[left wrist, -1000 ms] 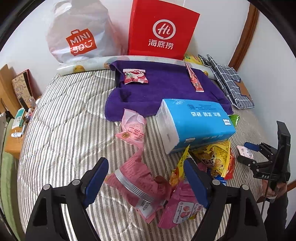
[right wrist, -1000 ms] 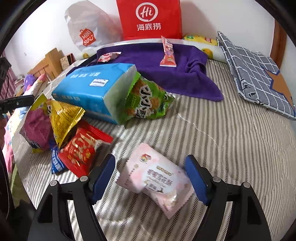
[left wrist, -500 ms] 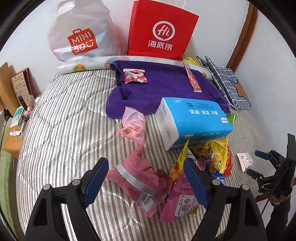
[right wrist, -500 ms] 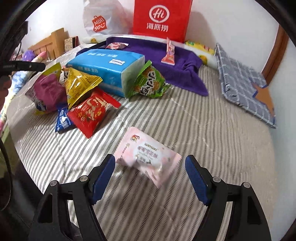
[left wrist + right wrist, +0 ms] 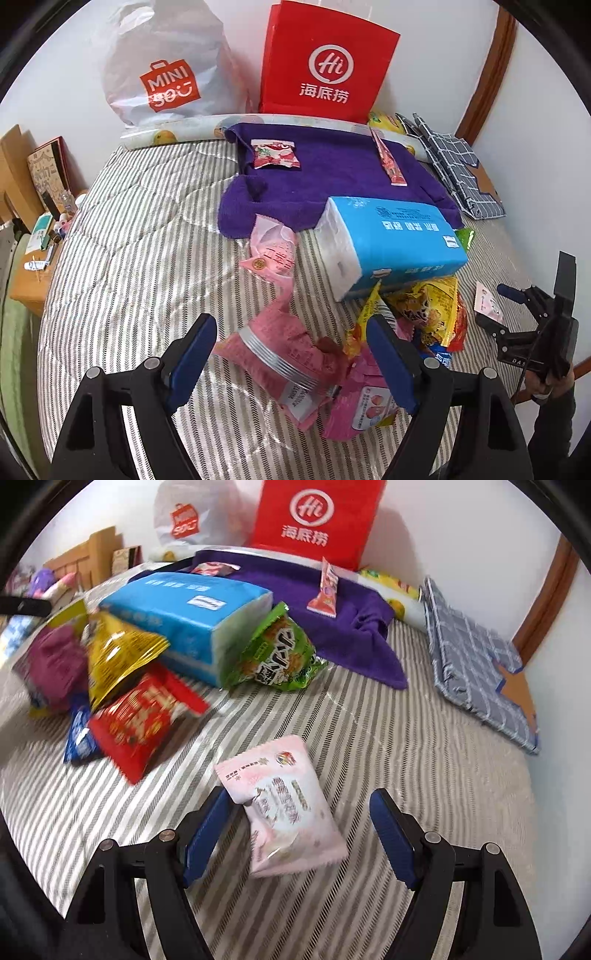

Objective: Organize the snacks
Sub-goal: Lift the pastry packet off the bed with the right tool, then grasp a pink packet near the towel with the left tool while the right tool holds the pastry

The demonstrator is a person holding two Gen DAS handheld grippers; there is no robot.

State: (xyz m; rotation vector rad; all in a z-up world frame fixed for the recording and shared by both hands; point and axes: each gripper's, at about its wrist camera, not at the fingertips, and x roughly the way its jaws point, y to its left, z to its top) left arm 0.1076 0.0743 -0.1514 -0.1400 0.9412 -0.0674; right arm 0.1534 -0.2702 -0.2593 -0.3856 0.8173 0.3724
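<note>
**Both claws open over snack piles, nothing gripped yet**

Left gripper (image 5: 291, 347) hovering low centre of left wrist view, jaws wide apart, straddling a pink crinkled snack bag (image 5: 280, 354) with a silver band; pads not touching it. Likely lined up for a pick. Second pink packet (image 5: 364, 406) just beside, lower right, partly under the right finger.

Right gripper (image 5: 301, 830) low centre of right wrist view, also open, pale pink snack packet (image 5: 286, 805) lying between the jaws on the striped bedspread (image 5: 424, 775). Left pad at or very near the packet's corner, contact not certain; right pad clearly apart. No squeeze visible, so not held.

Purple towel (image 5: 332, 177) upper centre, looks like the sorting spot: two items on it already, a red-white candy packet (image 5: 275, 155) and a long red stick snack (image 5: 388, 162), set well apart. Blue tissue pack (image 5: 391, 243) at towel's front edge, not a snack, snacks leaning against it.

Count, both views:
- pink packets near left claw: 2, plus 1 lighter pink packet (image 5: 271, 251) mid frame
- pale pink packet at right claw: 1
- yellow bag (image 5: 118, 653): 1
- red bag (image 5: 144, 716): 1
- green bag (image 5: 277, 657): 1
- small blue packet (image 5: 79, 734): 1
- on towel: 2
- shopping bags at wall: 2, red Haidilao bag (image 5: 325, 66), white Miniso bag (image 5: 166, 66)

Most snacks unsorted; early in task by the look.
</note>
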